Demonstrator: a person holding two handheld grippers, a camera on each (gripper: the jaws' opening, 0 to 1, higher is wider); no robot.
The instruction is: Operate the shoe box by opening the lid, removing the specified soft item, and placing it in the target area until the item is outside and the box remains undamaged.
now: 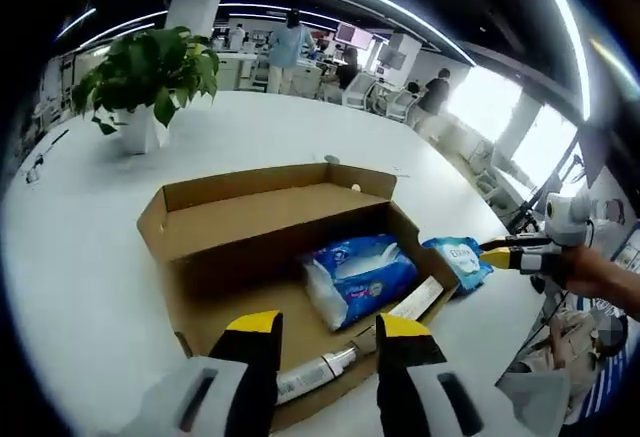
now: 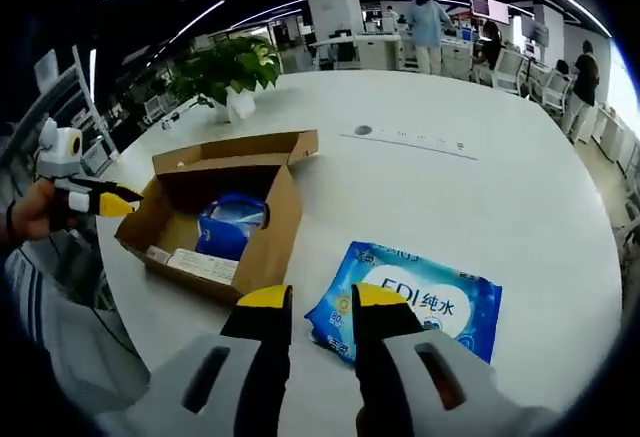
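Blue wipes pack (image 2: 410, 310) on table | just beyond right gripper (image 2: 320, 295) | jaws narrowly parted, empty

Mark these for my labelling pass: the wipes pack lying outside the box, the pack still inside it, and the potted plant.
outside wipes pack (image 2: 415, 309), right gripper view, printed top face.
inside wipes pack (image 1: 360, 275), left gripper view, blue wrapper.
potted plant (image 1: 150, 72), left gripper view, leaves.

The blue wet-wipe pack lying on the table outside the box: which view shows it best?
The right gripper view. The blue wet-wipe pack lies flat on the white table just beyond the right gripper, label readable. In the left gripper view the same pack is small, beside the open cardboard box, partly hidden by its wall.
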